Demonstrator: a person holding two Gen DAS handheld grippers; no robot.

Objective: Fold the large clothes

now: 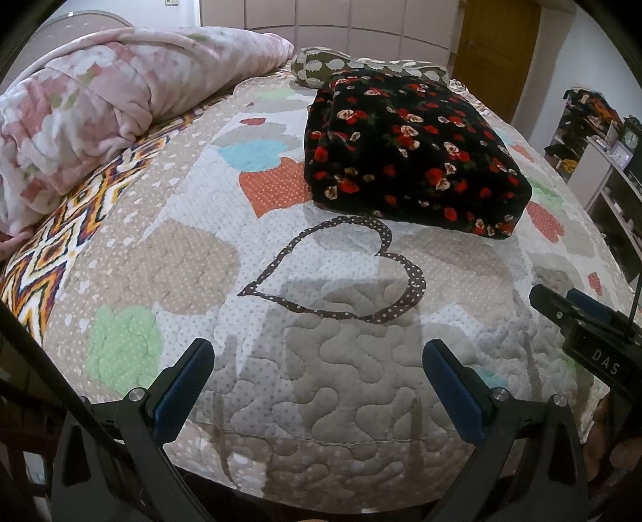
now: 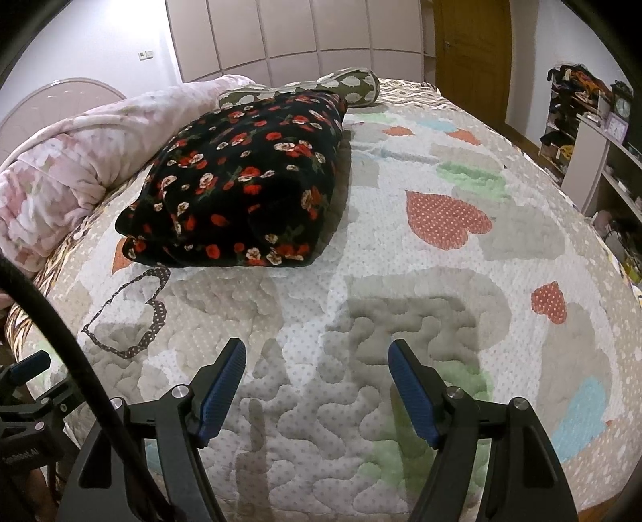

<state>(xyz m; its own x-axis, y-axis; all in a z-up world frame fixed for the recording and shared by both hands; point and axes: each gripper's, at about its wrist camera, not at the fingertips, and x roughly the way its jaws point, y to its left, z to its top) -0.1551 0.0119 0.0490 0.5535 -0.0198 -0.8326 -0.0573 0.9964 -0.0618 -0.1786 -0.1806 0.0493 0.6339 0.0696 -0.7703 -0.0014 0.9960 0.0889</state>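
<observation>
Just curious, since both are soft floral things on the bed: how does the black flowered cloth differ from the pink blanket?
The black floral garment is dark with small red and cream flowers; the pink blanket is pale with large washed-out blooms. The garment is folded into a flat, tidy rectangle; the blanket is a bulky, loose roll. The garment lies mid-bed on the quilt; the blanket lines the bed's edge. Both look plush and lie untouched.

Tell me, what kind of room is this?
Most likely a home bedroom: a bed under a quilted heart-patterned bedspread, a rolled pink blanket near its head, and a wall of wardrobe doors behind.
</observation>
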